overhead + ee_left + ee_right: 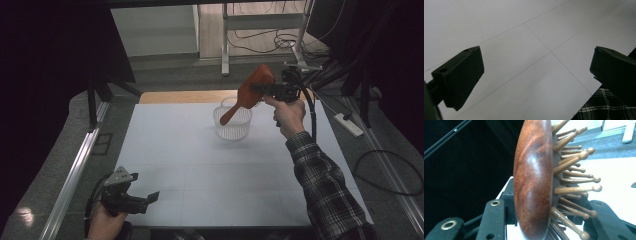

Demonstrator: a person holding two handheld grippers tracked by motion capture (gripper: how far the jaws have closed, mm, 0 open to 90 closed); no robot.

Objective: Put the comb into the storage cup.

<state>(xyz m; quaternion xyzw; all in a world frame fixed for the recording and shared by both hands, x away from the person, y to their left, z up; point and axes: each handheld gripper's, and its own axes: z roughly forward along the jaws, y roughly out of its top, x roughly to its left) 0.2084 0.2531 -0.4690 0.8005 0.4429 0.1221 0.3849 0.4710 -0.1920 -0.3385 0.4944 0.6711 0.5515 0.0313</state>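
Note:
A reddish-brown wooden hairbrush (248, 92) hangs in the air, its handle slanting down toward a white mesh basket (233, 125) at the back of the white table (200, 165). My right gripper (261, 89) is shut on the brush's head. In the right gripper view the brush (534, 182) stands edge-on between the jaws of my right gripper (549, 220), wooden bristles pointing right. My left gripper (149, 200) rests at the table's near left corner. In the left gripper view my left gripper (536, 65) is open over bare table, nothing between its jaws.
A plaid sleeve (325, 190) reaches along the table's right side. A metal rail (75, 170) runs beside the left edge. A power strip (350, 125) and cables lie on the floor at the right. White frame legs (225, 45) stand beyond the table.

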